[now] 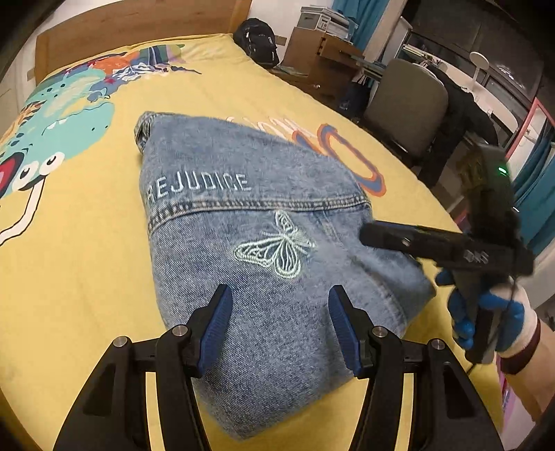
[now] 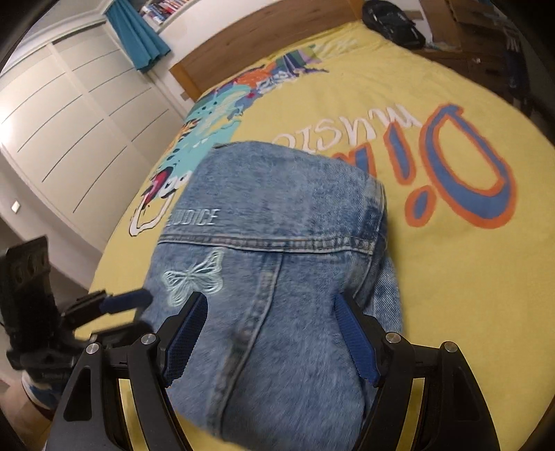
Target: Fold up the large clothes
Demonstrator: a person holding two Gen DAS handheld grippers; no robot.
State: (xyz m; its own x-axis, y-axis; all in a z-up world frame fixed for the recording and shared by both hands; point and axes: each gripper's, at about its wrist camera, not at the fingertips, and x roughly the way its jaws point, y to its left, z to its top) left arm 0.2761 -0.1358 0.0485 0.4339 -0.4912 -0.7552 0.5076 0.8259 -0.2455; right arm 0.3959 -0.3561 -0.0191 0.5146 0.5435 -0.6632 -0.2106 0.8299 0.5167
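Observation:
A folded blue denim jacket (image 1: 263,243) with a pale embroidered butterfly (image 1: 277,248) and white lettering lies on the yellow bedspread (image 1: 86,243). My left gripper (image 1: 280,314) hovers open over the jacket's near end, with denim showing between its blue pads (image 1: 218,312). My right gripper (image 1: 373,236), held by a gloved hand (image 1: 499,319), reaches in from the right to the jacket's right edge. In the right wrist view the right gripper (image 2: 270,333) stands open above the jacket (image 2: 288,215), close to the cloth. The left gripper (image 2: 138,308) sits at the jacket's left edge beside the butterfly (image 2: 194,277).
The bedspread (image 2: 433,277) carries a large colourful print and a wooden headboard (image 1: 138,31) stands at the far end. A black bag (image 1: 258,38), a wooden desk (image 1: 322,59) and a grey chair (image 1: 409,104) stand past the bed's right side. White wardrobe doors (image 2: 69,138) line the left.

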